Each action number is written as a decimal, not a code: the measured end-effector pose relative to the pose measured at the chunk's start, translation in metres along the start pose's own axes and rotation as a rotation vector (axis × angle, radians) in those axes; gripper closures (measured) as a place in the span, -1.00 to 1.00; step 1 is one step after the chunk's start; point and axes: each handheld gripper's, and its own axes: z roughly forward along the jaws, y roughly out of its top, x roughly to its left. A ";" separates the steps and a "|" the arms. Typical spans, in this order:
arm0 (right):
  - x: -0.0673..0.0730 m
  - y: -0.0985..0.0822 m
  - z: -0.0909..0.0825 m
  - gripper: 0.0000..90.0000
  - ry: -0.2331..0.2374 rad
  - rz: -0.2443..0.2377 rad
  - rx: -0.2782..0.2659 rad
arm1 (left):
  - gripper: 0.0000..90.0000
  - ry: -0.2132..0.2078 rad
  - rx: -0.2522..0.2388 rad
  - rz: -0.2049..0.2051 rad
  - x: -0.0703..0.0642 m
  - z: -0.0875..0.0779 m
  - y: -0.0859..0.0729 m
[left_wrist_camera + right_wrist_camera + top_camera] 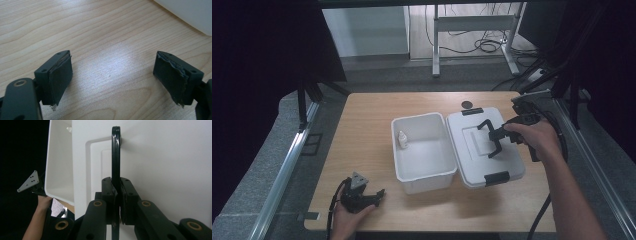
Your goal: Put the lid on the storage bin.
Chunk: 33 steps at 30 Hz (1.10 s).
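An open white bin (427, 181) stands mid-table with a small white bottle (402, 140) inside at its left wall. Its white lid (507, 165) lies flat just to the right, with black latches at both ends. My right gripper (498, 136) is over the lid, shut on the lid's raised black handle (486, 125). In the right gripper view the thin handle (115, 152) is pinched between both pads, in front of the lid (162, 157) and the bin (60, 170). My left gripper (381, 194) rests on the table at the front left, open, with bare wood between its pads (112, 77).
A small dark disc (467, 104) lies on the wooden table (362, 125) behind the lid. Metal rails run along both sides of the table. A desk frame and cables stand on the floor beyond. A corner of the bin (190, 12) is close ahead of the left gripper.
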 end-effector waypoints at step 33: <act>0.025 -0.016 -0.009 0.84 0.036 -0.082 -0.001 | -0.65 -0.001 -0.001 0.000 0.000 0.000 0.000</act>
